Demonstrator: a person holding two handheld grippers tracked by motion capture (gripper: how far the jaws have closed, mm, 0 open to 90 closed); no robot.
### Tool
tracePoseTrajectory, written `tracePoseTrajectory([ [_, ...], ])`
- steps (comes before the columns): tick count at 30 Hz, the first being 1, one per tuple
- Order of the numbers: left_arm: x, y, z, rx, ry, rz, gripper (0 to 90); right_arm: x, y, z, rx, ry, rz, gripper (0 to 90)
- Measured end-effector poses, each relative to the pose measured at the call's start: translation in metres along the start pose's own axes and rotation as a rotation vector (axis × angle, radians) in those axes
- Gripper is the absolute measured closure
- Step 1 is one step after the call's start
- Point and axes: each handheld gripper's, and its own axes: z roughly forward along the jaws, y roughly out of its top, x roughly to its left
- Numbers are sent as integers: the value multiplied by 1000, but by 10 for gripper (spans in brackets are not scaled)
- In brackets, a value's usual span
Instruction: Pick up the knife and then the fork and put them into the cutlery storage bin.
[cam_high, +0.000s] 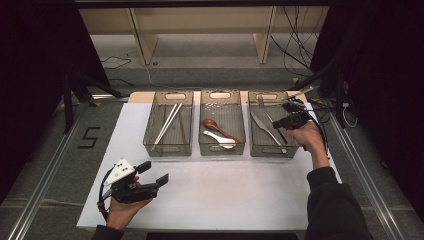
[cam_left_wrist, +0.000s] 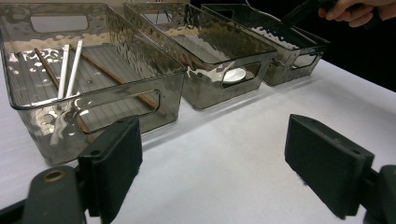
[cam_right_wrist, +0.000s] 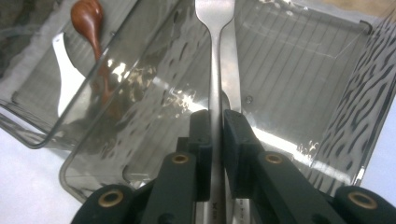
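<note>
Three smoky clear bins sat in a row across the upper middle of the frame on a white counter (cam_high: 210, 190). At the right of the high view, the right tool (cam_high: 290, 120) hung over the right bin (cam_high: 272, 148), its jaws clamped tight on the handle of a silver fork (cam_right_wrist: 215, 70). In the right gripper view the fork ran straight up the centre of the frame from between the closed pads, its neck reaching the top edge, with a second silver utensil lying just beside it in the bin below. A knife (cam_high: 264, 127) lay in the same bin.

At the lower left of the high view, the left tool (cam_high: 150, 175) rested over the bare counter in the person's hand, jaws spread wide and holding nothing; in the left gripper view its two black pads stood well apart at the bottom corners.

The middle bin (cam_high: 222, 148) held a brown wooden spoon (cam_high: 220, 128) and a white spoon (cam_high: 220, 140); the left bin (cam_high: 167, 148) held pale chopsticks (cam_high: 167, 125). A black "5" (cam_high: 89, 137) marked the floor at the left of the counter. No other lettering could be read.
</note>
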Motion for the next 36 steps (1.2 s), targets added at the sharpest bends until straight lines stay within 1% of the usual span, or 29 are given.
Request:
tracePoseTrajectory([
  [3,0,0,0,0,0,2,188,1,0,4,25,-14,-6,829],
  [6,0,0,0,-1,0,1,188,2,0,7,37,-21,-12,829],
  [14,0,0,-1,-2,1,2,188,4,0,12,58,-36,-25,828],
  [16,0,0,-1,-3,1,2,188,5,0,13,62,-37,-21,828],
  [26,1,0,-1,-2,1,2,188,8,0,20,91,-38,-41,827],
  [29,0,0,-1,-2,1,1,188,9,0,22,99,-37,-37,825],
  [33,1,0,-1,-2,1,1,188,10,0,25,109,-42,-47,824],
  [35,0,0,-1,-5,2,-3,188,11,0,26,116,-40,-42,822],
  [36,1,0,-1,-1,1,2,188,11,0,26,119,-44,-50,821],
])
